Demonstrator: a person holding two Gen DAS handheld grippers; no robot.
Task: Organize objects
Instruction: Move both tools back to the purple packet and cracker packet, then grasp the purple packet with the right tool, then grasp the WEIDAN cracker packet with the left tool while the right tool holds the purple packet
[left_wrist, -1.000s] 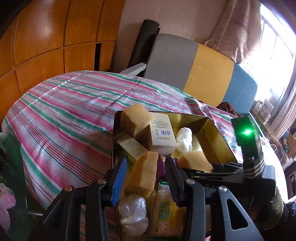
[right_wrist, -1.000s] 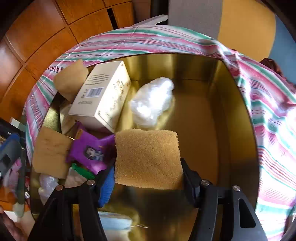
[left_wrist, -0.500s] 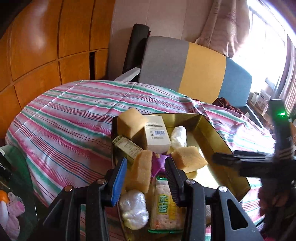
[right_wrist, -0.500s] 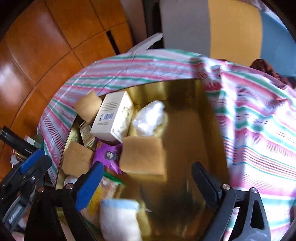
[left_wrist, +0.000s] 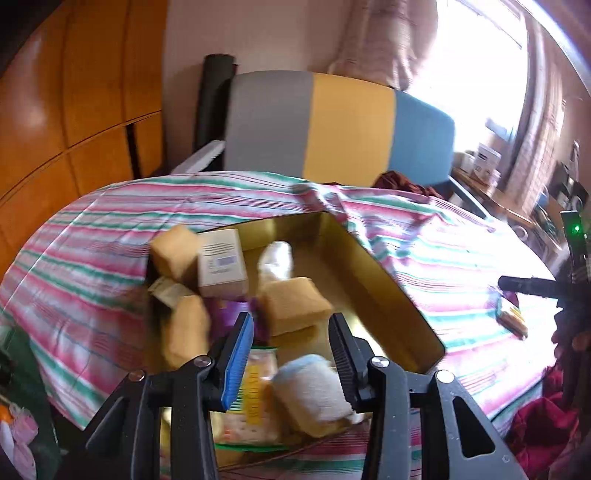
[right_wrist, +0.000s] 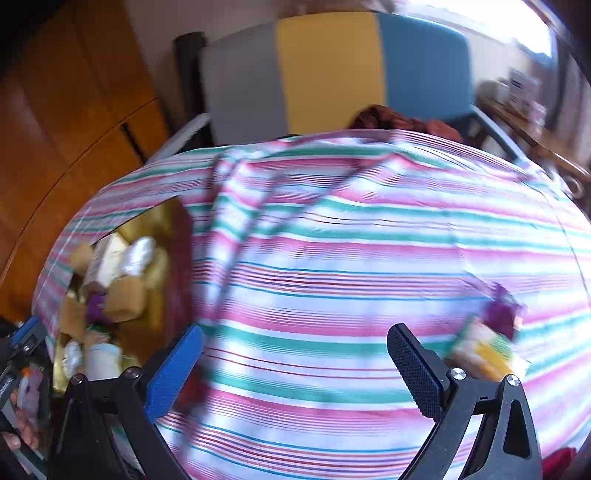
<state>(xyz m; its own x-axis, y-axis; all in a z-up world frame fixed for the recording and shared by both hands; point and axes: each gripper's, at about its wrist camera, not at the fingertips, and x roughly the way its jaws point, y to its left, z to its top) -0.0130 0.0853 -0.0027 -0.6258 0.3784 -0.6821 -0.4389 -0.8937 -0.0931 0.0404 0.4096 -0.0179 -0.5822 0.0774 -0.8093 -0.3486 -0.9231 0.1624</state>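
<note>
A gold metal tin (left_wrist: 388, 280) sits on the striped tablecloth and holds several sponges, a white box (left_wrist: 221, 262), a cracker pack (left_wrist: 255, 410) and a purple packet. A square tan sponge (left_wrist: 295, 302) lies in its middle. My left gripper (left_wrist: 291, 343) hangs open and empty over the tin's near end. My right gripper (right_wrist: 295, 365) is open and empty over bare cloth, right of the tin (right_wrist: 173, 229). A purple packet (right_wrist: 502, 314) and a yellow snack pack (right_wrist: 484, 354) lie on the cloth by its right finger.
A grey, yellow and blue chair back (left_wrist: 332, 125) stands behind the table. Wood cabinets (left_wrist: 74, 110) are at the left. The snack pack also shows at the far right on the cloth (left_wrist: 511, 319). A cluttered shelf (left_wrist: 487, 162) is by the window.
My right gripper opened, dropped the tan sponge into the tin and swung right over the cloth. My left gripper drew back from the upright sponge and shifted right.
</note>
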